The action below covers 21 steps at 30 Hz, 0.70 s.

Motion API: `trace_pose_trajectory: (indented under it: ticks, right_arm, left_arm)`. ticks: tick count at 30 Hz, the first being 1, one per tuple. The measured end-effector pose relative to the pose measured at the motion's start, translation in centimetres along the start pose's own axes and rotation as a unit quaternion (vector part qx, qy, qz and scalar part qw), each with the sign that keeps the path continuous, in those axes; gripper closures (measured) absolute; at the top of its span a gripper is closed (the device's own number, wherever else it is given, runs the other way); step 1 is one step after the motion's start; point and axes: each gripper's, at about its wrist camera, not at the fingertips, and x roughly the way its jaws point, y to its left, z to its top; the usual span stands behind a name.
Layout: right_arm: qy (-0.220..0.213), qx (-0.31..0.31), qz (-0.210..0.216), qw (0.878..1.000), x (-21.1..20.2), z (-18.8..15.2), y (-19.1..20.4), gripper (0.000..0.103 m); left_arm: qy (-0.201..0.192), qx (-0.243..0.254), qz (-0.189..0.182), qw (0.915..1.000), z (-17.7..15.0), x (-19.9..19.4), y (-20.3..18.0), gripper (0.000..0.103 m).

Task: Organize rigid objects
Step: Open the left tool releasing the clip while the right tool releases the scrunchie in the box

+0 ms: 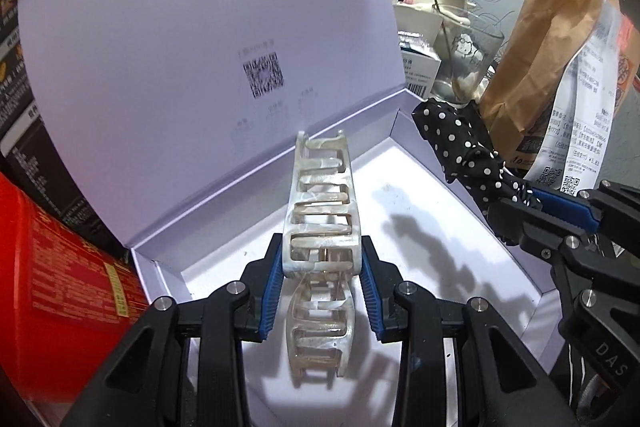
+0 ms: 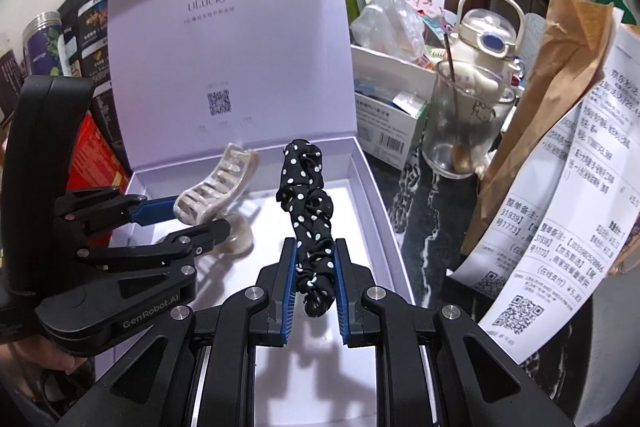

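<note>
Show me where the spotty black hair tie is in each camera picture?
Left wrist view: spotty black hair tie at right, over the box's edge, held by the right gripper.
Right wrist view: centre, standing up between that gripper's fingers.
Shared landmark: the open white box, its lid QR code.

Black gripper [image 1: 322, 267] — blue ribbed pads [image 1: 269, 291]

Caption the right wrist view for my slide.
Right hand-held gripper holds a polka-dot scrunchie over the open box; left hand-held gripper holds a hair claw.
</note>
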Motion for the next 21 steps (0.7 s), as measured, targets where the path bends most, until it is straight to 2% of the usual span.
trace_pose_trajectory:
  ticks: [11, 15, 18, 21]
  right_arm:
    - [0.023, 0.001, -0.014, 1.0, 1.5, -0.2, -0.1, 0.085]
    - [0.029, 0.0, -0.02, 0.999, 1.7, -0.3, -0.2, 0.077]
    - [0.028, -0.003, -0.026, 0.999, 1.4, -0.3, -0.3, 0.061]
    - [0.025, -0.005, -0.031, 0.999, 0.9, -0.3, -0.5, 0.055]
  left_arm:
    - [0.008, -0.009, 0.023, 0.9997, -0.3, 0.7, 1.5, 0.068]
    - [0.014, -0.018, 0.025, 0.9994, -0.4, 0.8, 2.1, 0.068]
    - [0.015, -0.017, 0.024, 0.9995, -0.5, 0.9, 2.4, 0.068]
    - [0.016, -0.015, 0.026, 0.9994, -0.6, 0.8, 2.5, 0.068]
